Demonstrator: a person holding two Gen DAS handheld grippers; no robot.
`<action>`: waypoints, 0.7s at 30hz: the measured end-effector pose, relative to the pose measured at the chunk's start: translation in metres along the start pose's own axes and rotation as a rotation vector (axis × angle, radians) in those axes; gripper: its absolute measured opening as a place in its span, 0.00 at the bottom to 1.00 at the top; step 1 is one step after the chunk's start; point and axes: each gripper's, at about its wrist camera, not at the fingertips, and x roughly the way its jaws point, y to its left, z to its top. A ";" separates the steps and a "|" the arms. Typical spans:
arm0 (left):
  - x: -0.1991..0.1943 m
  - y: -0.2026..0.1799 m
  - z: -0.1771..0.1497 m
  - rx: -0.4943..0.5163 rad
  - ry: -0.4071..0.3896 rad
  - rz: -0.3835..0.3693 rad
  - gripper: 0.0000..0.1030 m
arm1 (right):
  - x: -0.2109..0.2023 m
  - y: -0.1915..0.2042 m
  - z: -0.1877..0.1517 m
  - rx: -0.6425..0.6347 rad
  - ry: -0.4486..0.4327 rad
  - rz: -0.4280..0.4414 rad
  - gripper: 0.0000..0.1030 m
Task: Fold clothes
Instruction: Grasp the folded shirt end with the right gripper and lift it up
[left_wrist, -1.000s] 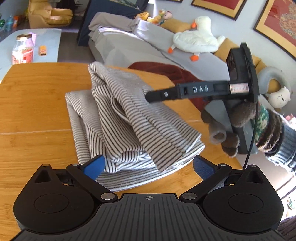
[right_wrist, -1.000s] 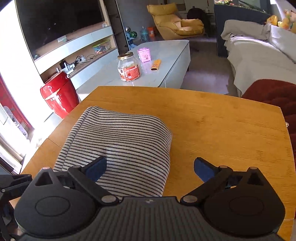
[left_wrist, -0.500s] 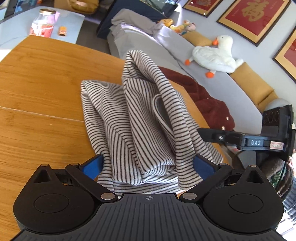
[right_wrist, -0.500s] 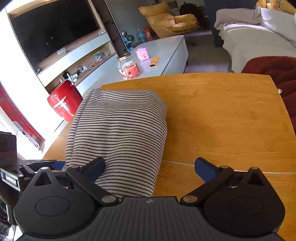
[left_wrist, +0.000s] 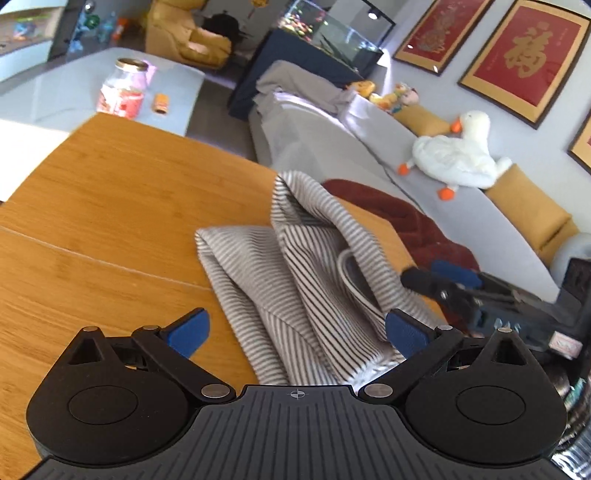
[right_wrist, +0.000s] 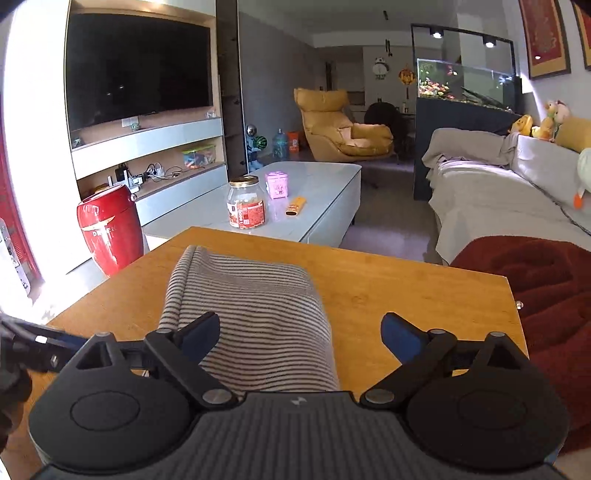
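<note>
A grey-and-white striped garment (left_wrist: 295, 273) lies folded and bunched on the wooden table (left_wrist: 110, 206). My left gripper (left_wrist: 295, 332) is open, its blue pads either side of the garment's near edge. My right gripper (left_wrist: 439, 273) shows at the garment's right side in the left wrist view. In the right wrist view the right gripper (right_wrist: 299, 332) is open over the garment (right_wrist: 251, 306), which reaches between the jaws, left pad over the fabric. The left gripper's body (right_wrist: 33, 343) shows at the left edge.
A dark red blanket (right_wrist: 535, 288) lies past the table's right edge. Behind are a grey sofa (left_wrist: 332, 147) with a plush duck (left_wrist: 454, 155), a white coffee table (right_wrist: 295, 199) with a jar (right_wrist: 245, 206), and a red bin (right_wrist: 109, 229).
Both grippers have pulled back toward me and the views have tilted up. The right gripper has moved to the garment's right side. Both stay open.
</note>
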 end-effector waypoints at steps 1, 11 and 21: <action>0.001 0.000 0.002 -0.006 -0.001 0.010 1.00 | 0.002 0.003 -0.004 0.014 0.024 0.019 0.90; 0.004 0.009 0.001 -0.029 0.002 0.087 1.00 | -0.020 0.045 -0.023 -0.129 -0.046 0.053 0.95; 0.001 0.024 -0.006 -0.117 0.019 0.055 0.90 | -0.006 0.104 -0.056 -0.313 -0.061 -0.020 1.00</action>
